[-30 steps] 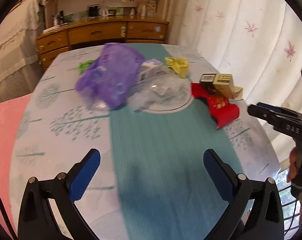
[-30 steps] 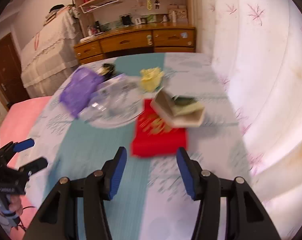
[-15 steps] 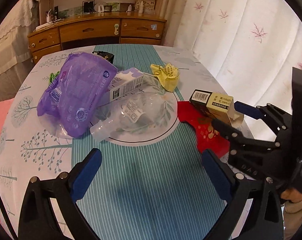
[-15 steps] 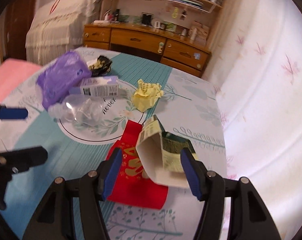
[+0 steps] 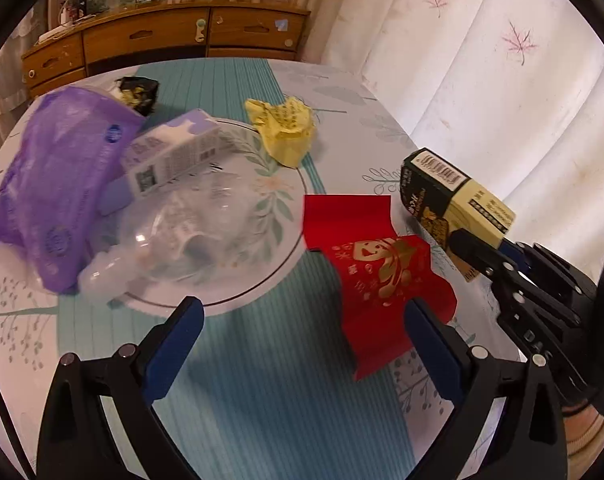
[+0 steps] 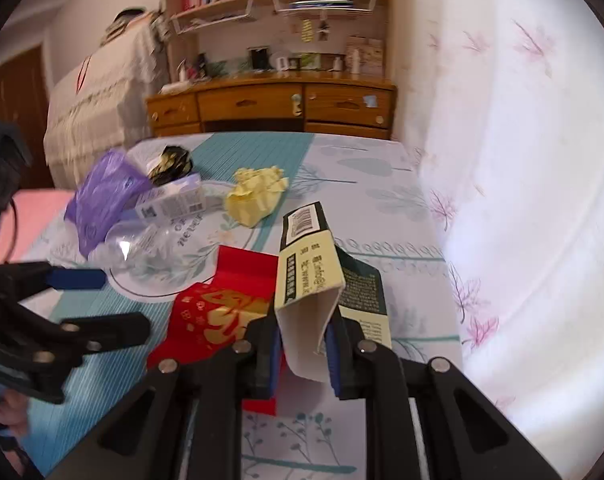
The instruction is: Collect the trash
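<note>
Pinching the open end of the cream-and-dark carton [image 6: 317, 280] in the right tongs [image 6: 303, 344] at the right side of the worktop [image 5: 262, 380].
Those tongs have just been closing, and the carton's thin wall now sits squeezed between the blue pads, its far end resting on the red envelope [image 5: 375, 276]; the left tongs [image 5: 302, 332] hang apart and empty over the teal stripe, near the plate [image 5: 280, 216] piled with a clear bottle [image 5: 182, 240], a small white box [image 5: 174, 156] and a purple bag [image 5: 58, 184]. Since the card is flimsy and caves under pressure, lifting is probably best done straight up and slowly, watching that the envelope does not drag along. A crumpled yellow paper [image 5: 288, 128] and a dark wrapper [image 5: 138, 92] lie farther back, yet to be gathered.
</note>
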`<state>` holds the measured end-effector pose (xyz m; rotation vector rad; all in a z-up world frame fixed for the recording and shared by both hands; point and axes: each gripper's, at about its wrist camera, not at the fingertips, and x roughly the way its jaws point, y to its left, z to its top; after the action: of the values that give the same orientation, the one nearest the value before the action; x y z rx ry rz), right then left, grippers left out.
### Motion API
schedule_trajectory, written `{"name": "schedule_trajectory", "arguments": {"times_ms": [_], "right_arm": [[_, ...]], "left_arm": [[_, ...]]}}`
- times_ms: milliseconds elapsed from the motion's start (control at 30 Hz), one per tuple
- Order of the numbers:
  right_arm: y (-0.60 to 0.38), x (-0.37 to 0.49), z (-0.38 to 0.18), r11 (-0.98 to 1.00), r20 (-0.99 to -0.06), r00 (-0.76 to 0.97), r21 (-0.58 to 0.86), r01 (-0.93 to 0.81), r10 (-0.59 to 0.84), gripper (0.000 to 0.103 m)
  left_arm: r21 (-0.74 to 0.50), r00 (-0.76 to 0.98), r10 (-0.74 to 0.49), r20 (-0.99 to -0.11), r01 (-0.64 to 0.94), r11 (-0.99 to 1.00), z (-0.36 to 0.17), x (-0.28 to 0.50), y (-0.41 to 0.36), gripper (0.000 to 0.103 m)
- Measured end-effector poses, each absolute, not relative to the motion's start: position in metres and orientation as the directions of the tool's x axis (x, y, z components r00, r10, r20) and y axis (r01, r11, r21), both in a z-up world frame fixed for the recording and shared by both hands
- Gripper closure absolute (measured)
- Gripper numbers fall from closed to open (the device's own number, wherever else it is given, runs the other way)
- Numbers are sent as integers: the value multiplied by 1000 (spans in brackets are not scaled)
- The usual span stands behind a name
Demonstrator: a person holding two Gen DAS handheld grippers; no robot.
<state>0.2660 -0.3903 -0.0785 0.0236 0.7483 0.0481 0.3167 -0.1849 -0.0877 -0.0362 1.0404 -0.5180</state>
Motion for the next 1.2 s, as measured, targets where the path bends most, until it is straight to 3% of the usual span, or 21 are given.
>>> {"name": "schedule_trajectory", "arguments": {"times_ms": [167, 267, 333, 367, 400, 433, 500, 700, 1200], "right_arm": [[-404, 259, -84, 993, -670, 736, 115, -21, 94, 85], [-408, 257, -88, 989, -666, 737, 145, -21, 114, 85], [-410, 256, -89, 986, -664, 737, 163, -22, 126, 85], [-410, 255, -90, 985, -665, 736, 169, -20, 129, 85], [-411, 255, -90, 985, -664, 736, 174, -19, 132, 85], [-411, 253, -90, 984, -662, 737, 180, -16, 133, 85], [-411, 249, -89, 980, -661, 736, 197, -17, 145, 86], [-396, 220, -72, 973, -632, 753, 228, -46, 184, 86], [-308, 103, -20, 947, -544, 785, 272, -169, 296, 86]], "left_arm": [[-305, 355, -445, -822, 386, 871, -102, 326, -208, 5], [-314, 354, -452, -819, 383, 869, -108, 327, -218, 15], [-324, 350, -462, -815, 387, 863, -107, 325, -224, 27], [-334, 345, -469, -813, 384, 861, -107, 324, -225, 48], [-359, 326, -486, -811, 379, 853, -109, 325, -226, 76], [-402, 297, -512, -806, 360, 842, -112, 325, -225, 88], [-431, 305, -532, -790, 339, 836, -111, 324, -222, 94], [-384, 423, -520, -743, 367, 847, -76, 287, -197, 101], [-267, 600, -512, -614, 452, 851, 16, 136, -68, 102]]}}
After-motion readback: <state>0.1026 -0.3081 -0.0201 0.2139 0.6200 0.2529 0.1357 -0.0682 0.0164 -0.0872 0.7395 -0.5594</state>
